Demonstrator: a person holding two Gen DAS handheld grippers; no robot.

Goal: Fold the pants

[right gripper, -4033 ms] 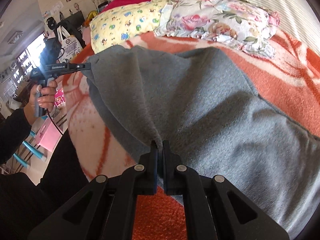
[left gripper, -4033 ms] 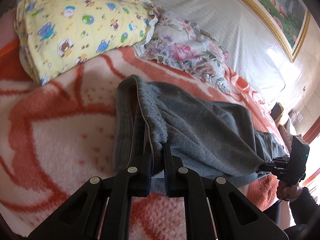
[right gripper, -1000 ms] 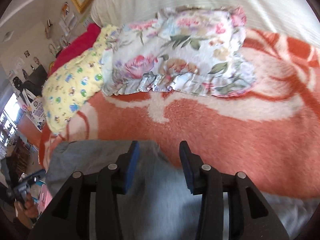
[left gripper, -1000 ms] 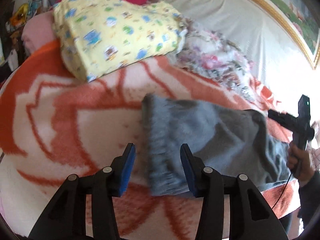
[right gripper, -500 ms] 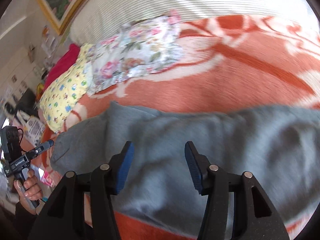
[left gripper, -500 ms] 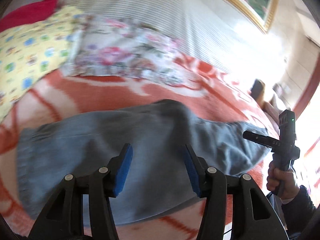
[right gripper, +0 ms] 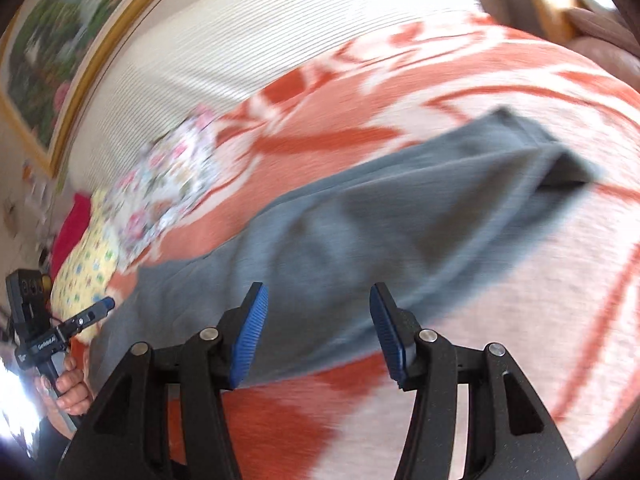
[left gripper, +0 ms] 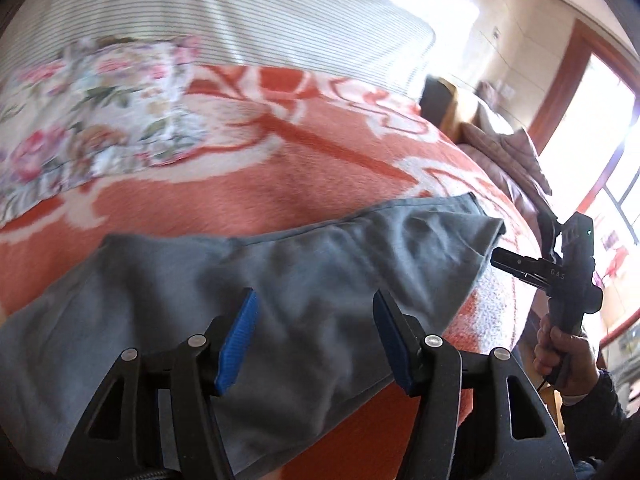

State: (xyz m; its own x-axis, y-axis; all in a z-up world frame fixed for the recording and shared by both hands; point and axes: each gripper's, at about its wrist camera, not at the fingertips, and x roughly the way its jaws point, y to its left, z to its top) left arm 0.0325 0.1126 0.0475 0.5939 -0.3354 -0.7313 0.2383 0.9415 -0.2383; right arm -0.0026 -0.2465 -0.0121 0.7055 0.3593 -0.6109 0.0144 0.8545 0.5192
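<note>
Both our left gripper (left gripper: pixel 316 342) and right gripper (right gripper: pixel 316 330) now gape empty, having released the grey pants (left gripper: pixel 280 280), which lie lengthwise-folded on the blanket (left gripper: pixel 280 176) toward two o'clock, ready for cross-folding.

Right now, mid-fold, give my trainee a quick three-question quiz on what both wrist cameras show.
1. True or false: the left gripper is shut on the grey pants.
2. What lies directly under the pants: A) the bare striped sheet, B) the orange and white blanket, C) the floral pillow?
3. Fill in: in the right wrist view, the right gripper has its jaws ____ above the pants.

Key:
1. False; its blue pads stand apart with nothing between them.
2. B.
3. Open.
</note>
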